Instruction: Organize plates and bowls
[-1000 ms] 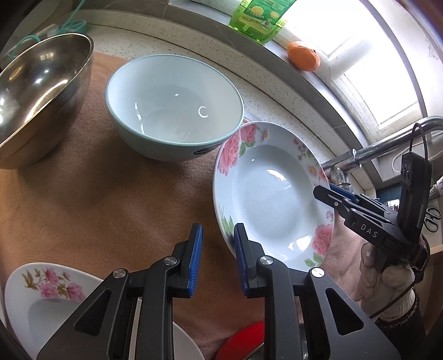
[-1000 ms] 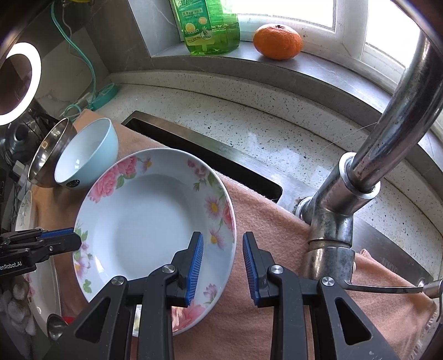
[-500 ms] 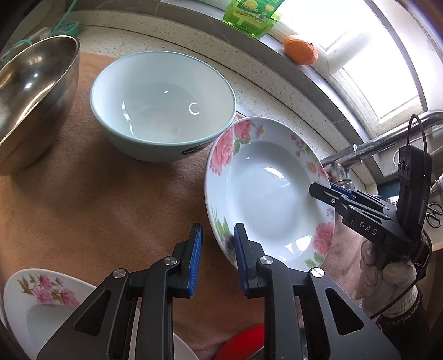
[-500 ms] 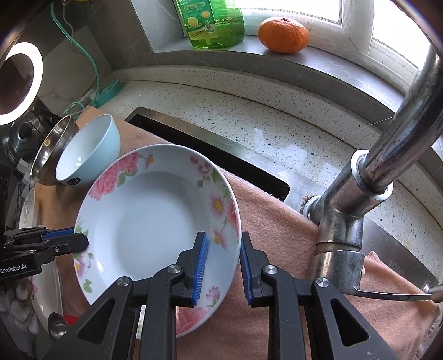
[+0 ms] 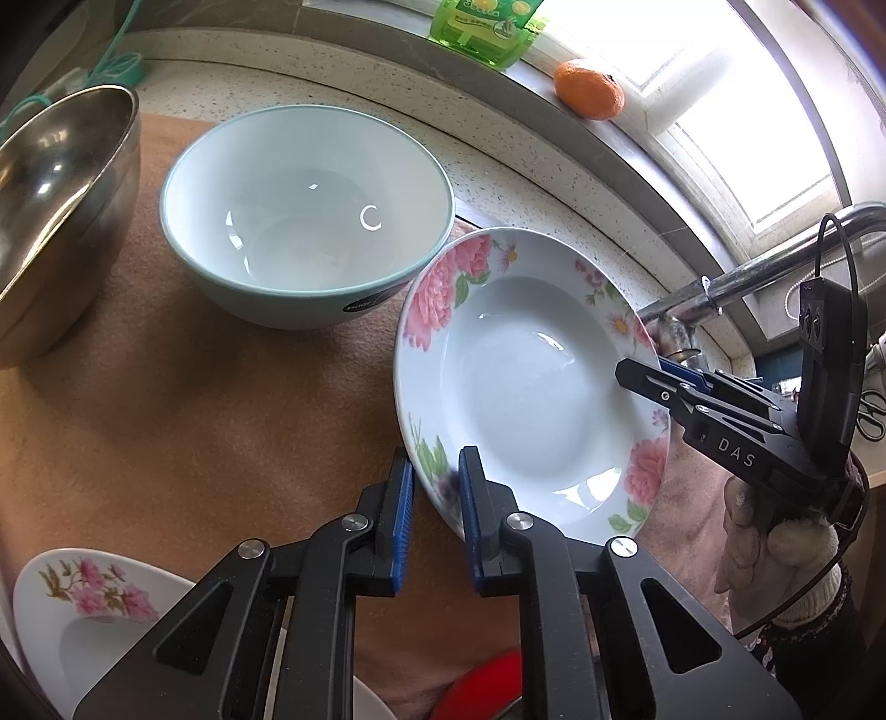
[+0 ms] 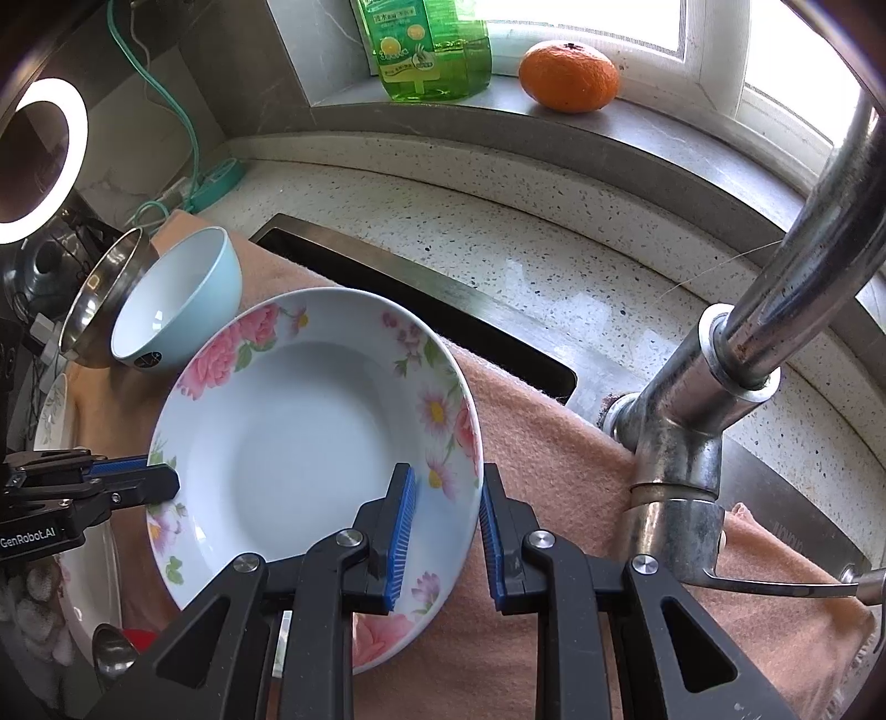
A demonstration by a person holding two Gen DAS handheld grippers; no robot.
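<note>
Left wrist view: left gripper [image 5: 434,493], black with blue pads, straddles the near rim of the white deep plate with pink flower rim [image 5: 526,387]; its jaws are closing, rim between the pads, right pad on the inner face, contact on the outer side hard to tell. Plate is tilted, lifted off the brown-orange cloth [image 5: 194,415]. At the plate's far edge the right gripper [image 5: 645,368] sits on the rim, held by a gloved hand [image 5: 786,543]. Pale blue-green ceramic bowl [image 5: 307,216] stands upright just behind the plate on the cloth, stainless steel bowl [image 5: 55,210] beside it at left. Second white flowered plate [image 5: 83,609] at lower left, a red item [image 5: 487,687] at the bottom edge. Green dish soap bottle [image 5: 482,27] and orange fruit [image 5: 590,88] on the window sill.

Right wrist view: right gripper [image 6: 446,520] has the plate [image 6: 304,443] rim between its blue pads, narrowly parted jaws pinching it. Left gripper [image 6: 160,479] is at the opposite rim. Plate sits tilted over the peach cloth [image 6: 554,471], beside the chrome faucet [image 6: 720,387]. Blue bowl [image 6: 183,304] and steel bowl [image 6: 99,299] lie behind at left. Lit ring light [image 6: 39,160] at far left; speckled countertop [image 6: 526,266] behind.
</note>
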